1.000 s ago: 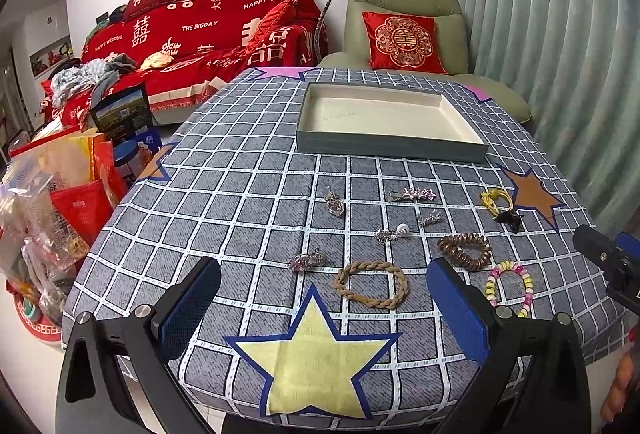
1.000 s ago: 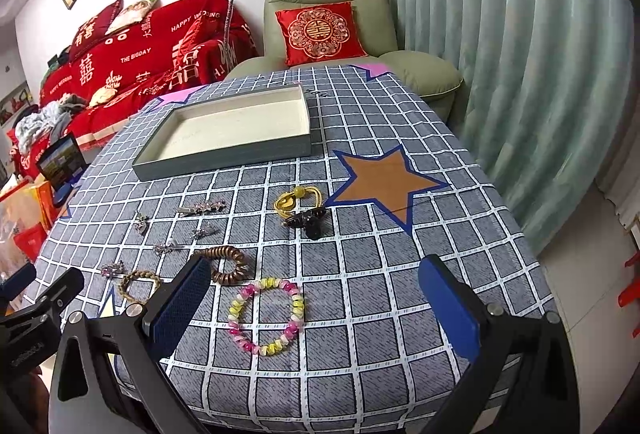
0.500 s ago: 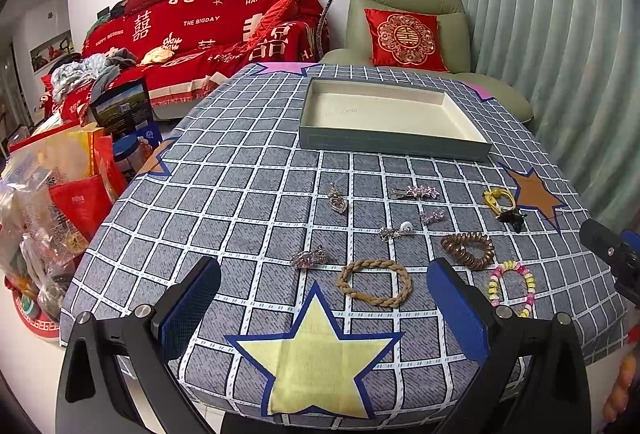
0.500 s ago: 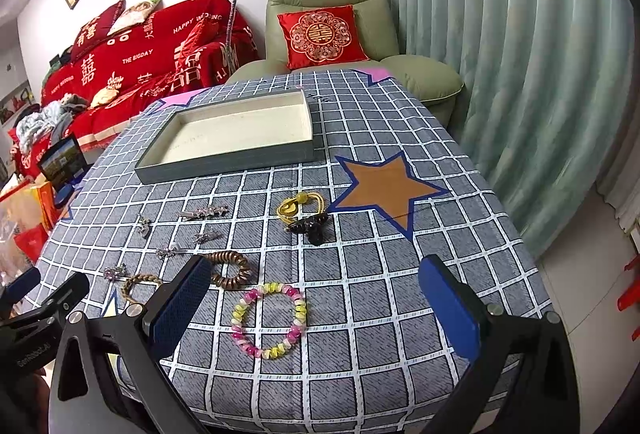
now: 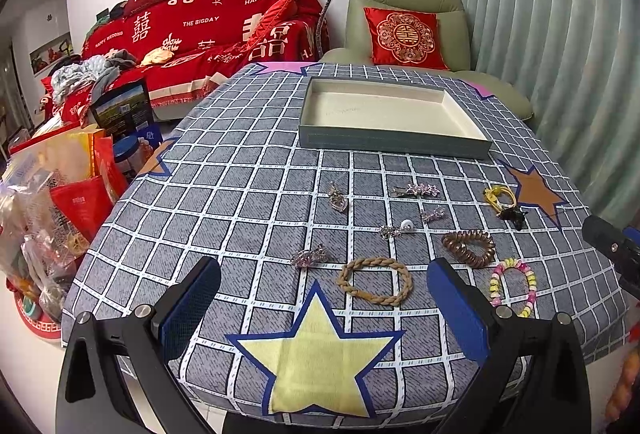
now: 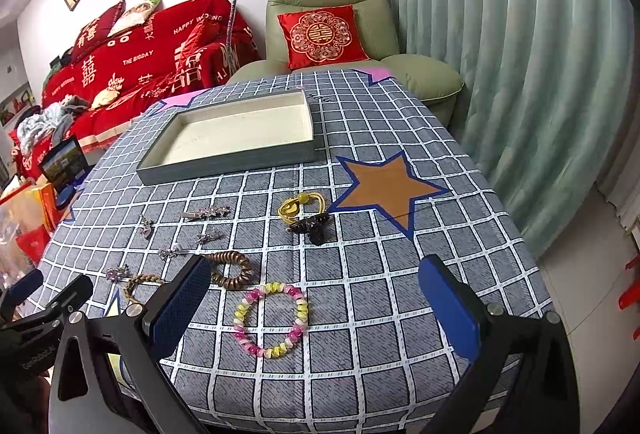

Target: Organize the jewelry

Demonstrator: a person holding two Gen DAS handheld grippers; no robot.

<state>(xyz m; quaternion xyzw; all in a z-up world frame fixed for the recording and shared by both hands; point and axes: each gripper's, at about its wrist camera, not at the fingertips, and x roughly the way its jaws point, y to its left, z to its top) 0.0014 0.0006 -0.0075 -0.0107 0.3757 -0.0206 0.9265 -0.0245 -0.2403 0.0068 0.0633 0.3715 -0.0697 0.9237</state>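
Living room: red-draped sofa (image 5: 208, 30), green armchair (image 6: 332, 14), pale curtains. A table under a grey checked cloth (image 5: 248, 194) with star patches carries the work.

Tray (image 5: 390, 150): shallow, grey-walled, cream-lined, at the far side of the table. Nothing in it.

Jewelry, all loose on the cloth between the tray and the near edge: braided tan bracelet (image 5: 375, 280), pink-and-yellow bead bracelet (image 6: 272, 314), brown coil hair tie (image 6: 233, 269), yellow cord piece (image 6: 300, 206) touching a black clip (image 6: 312, 226), flower hairpin (image 5: 416, 190), and several small silver and pink pieces further left.

Left gripper (image 5: 320, 314): jaws spread wide, holding nothing, at the near table edge with the braided bracelet just ahead.
Right gripper (image 6: 312, 306): likewise wide apart and empty, the bead bracelet lying between its pads in view.

Assessment: no item yet collected; the first pick is in hand. Recommended: lower over one ring only, pinch across a single side of the band rather than span it, lift clear of neighbours, and set it down inside the tray walls.
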